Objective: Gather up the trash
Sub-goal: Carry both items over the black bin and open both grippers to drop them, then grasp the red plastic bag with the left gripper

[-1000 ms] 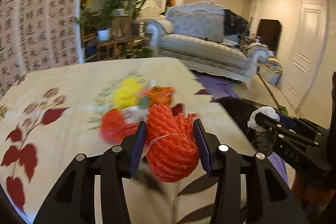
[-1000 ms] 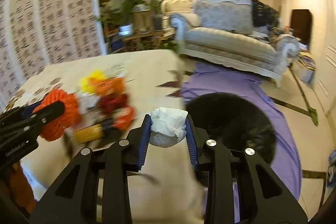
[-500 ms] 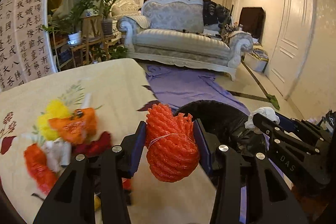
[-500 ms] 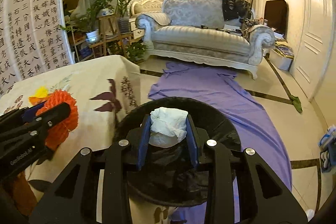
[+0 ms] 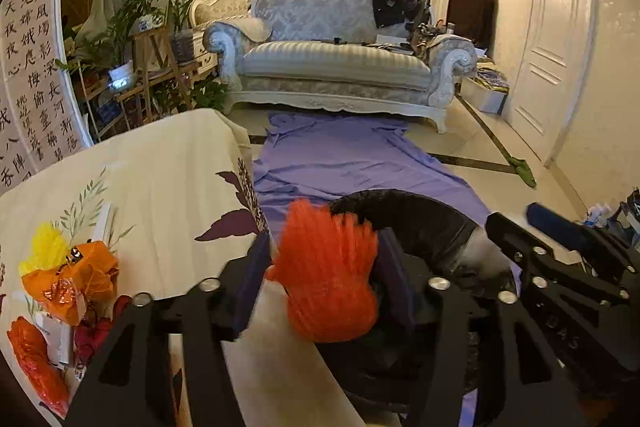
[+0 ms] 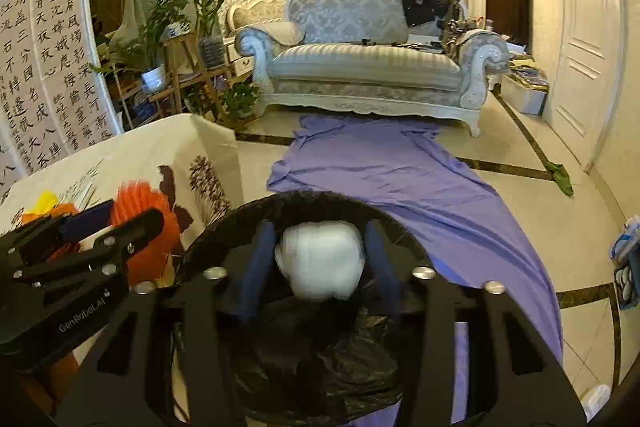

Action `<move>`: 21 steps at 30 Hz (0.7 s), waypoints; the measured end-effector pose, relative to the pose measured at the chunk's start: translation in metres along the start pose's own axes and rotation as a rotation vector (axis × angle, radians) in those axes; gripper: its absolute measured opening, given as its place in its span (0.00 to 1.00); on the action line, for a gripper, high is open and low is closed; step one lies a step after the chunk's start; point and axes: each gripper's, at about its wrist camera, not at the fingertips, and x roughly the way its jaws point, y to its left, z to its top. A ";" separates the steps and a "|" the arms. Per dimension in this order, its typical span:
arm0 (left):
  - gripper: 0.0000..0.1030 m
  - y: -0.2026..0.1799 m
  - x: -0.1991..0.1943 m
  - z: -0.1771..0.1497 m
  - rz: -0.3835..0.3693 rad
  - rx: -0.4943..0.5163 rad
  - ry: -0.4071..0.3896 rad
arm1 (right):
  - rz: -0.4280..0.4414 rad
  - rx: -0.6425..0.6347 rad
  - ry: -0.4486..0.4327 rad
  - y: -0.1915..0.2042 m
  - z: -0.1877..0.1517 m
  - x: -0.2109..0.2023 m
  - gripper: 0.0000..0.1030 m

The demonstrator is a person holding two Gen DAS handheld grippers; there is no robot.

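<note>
My left gripper (image 5: 324, 267) has its jaws apart, and the red foam net (image 5: 328, 271) between them is blurred and dropping by the table edge, next to the black-lined trash bin (image 5: 432, 219). My right gripper (image 6: 320, 259) has its jaws apart over the bin (image 6: 320, 355), and the white crumpled paper (image 6: 320, 259) between them is blurred. In the right wrist view the left gripper (image 6: 100, 227) and the red net (image 6: 148, 239) show at the left. More trash lies on the table: an orange wrapper (image 5: 72, 275), a yellow net (image 5: 46, 247), a red net (image 5: 36, 363).
The table (image 5: 160, 179) has a cream floral cloth and ends just left of the bin. A purple cloth (image 5: 352, 163) lies on the floor beyond the bin. A sofa (image 5: 340, 63) stands at the back, plants (image 5: 136, 27) at the left, a door (image 5: 556, 39) at the right.
Both grippers moved right from the table toward the bin. Both sets of jaws have spread, and the red net and the white paper now blur as they come free.
</note>
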 end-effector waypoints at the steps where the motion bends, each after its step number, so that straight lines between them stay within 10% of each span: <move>1: 0.64 0.003 0.001 0.000 0.004 -0.016 0.003 | -0.004 0.002 -0.003 -0.001 0.000 0.000 0.54; 21: 0.75 0.033 -0.039 -0.011 0.089 -0.027 -0.014 | 0.040 0.021 0.011 0.020 -0.008 -0.020 0.56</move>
